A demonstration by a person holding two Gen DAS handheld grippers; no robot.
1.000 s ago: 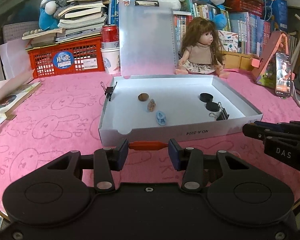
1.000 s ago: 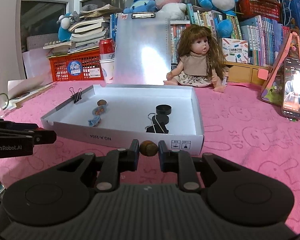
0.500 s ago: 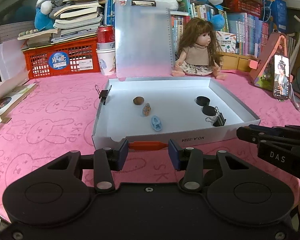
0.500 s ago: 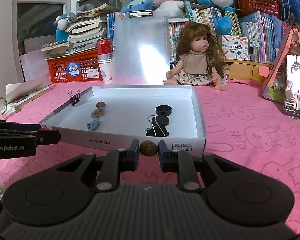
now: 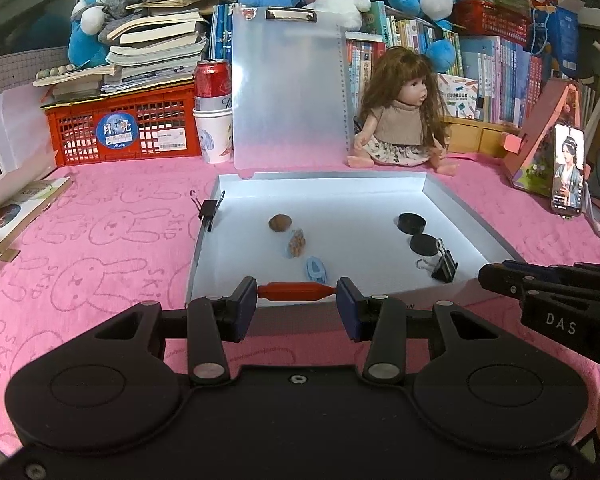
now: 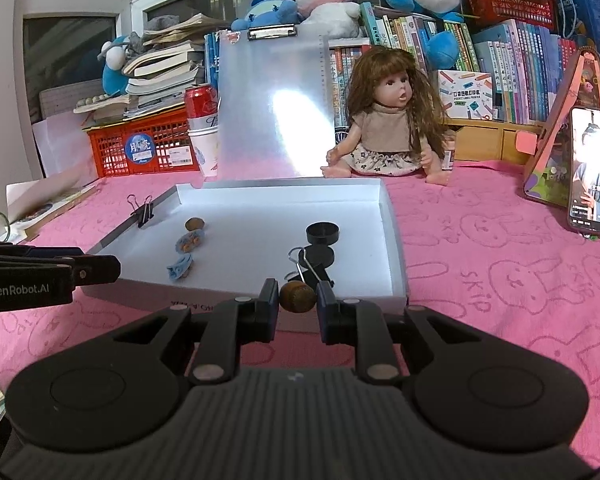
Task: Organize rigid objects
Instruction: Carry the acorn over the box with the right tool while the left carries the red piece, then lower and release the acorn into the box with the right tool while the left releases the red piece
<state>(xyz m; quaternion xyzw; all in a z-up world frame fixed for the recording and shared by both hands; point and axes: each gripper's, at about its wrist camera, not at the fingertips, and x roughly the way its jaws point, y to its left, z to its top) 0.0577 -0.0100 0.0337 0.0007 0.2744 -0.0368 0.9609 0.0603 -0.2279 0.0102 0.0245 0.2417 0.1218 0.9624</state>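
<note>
The left gripper (image 5: 296,291) has its blue pads (image 5: 244,303) clamped on the two ends of a small red cylinder (image 5: 296,291), held crosswise. That end-to-end grip keeps the piece from rolling out and leaves its length free to be laid flat. It hangs just short of the near wall of the white tray (image 5: 320,176), near that wall's left half.

The right gripper (image 6: 298,297) is pinched on a brown walnut-like nut (image 6: 297,297); the pads (image 6: 269,302) press its sides, a grip that suits a round, hard thing that would otherwise slip. It hovers at the tray's near wall toward the right corner, just in front of a black binder clip (image 6: 314,273) lying inside.

Both loads seem poised for dropping into the tray, which serves as the collecting place. Inside it, things look loosely sorted: a second brown nut (image 5: 279,222), a speckled pebble-like lump (image 5: 297,243) and a small blue toy piece (image 5: 315,269) lie in a line down the left half, while two black round caps (image 5: 411,222) and the binder clip sit along the right half. Another binder clip (image 5: 208,211) is clipped onto the tray's left wall, probably to hold the folded cardboard side upright.

By that sorting, the held nut likely belongs with its twin on the left side, so the right hand would need to cross over or the hands take turns. The tray rests on a pink towel (image 5: 100,240) spread over the surface.
</note>
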